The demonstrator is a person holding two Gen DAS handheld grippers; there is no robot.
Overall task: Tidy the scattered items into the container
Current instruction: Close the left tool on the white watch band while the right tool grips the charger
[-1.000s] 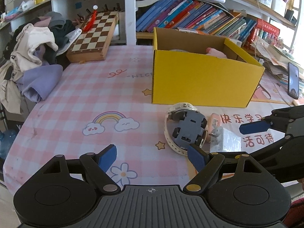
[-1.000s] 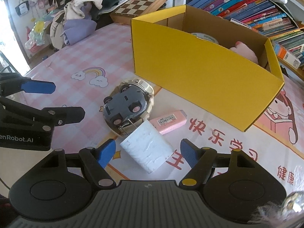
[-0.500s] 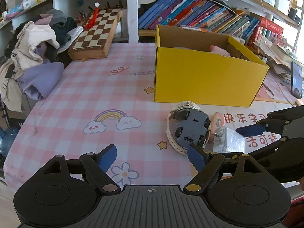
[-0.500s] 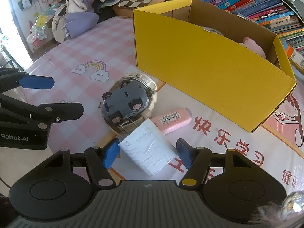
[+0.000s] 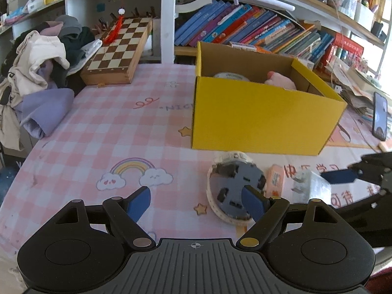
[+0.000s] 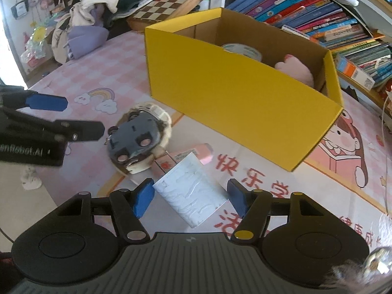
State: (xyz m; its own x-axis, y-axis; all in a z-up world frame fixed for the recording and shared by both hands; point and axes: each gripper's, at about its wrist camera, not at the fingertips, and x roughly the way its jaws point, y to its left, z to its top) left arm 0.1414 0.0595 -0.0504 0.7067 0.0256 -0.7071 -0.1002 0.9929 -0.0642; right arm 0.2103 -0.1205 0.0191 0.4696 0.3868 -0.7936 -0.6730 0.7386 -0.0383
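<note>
Both grippers have pushed in since a second ago; the right gripper (image 6: pixel 189 196) now has the white charger (image 6: pixel 193 193) between its fingers, which have narrowed — left pad touching the charger's corner, right pad just short of it, so no firm grip visible; the left gripper (image 5: pixel 196 202) has come up to the grey toy car (image 5: pixel 238 191), fingers wide open, holding nothing, right pad overlapping the car in the left wrist view — contact cannot be told.

Toy car lies upside down, wheels up, on a cream tape ring (image 6: pixel 161 117) on the table (image 5: pixel 98 134), just in front of the yellow box (image 6: pixel 235 90); a pink eraser (image 6: pixel 196 153) with a barcode label sits between car and charger.

Box is open-topped; inside are a tape roll (image 6: pixel 241 49) with illegible print and a pink plush (image 6: pixel 295 69).

Readable: "NIC" upside down on the tablecloth, Chinese "快乐学" in red, "enRobot.AI" on the left gripper body.
</note>
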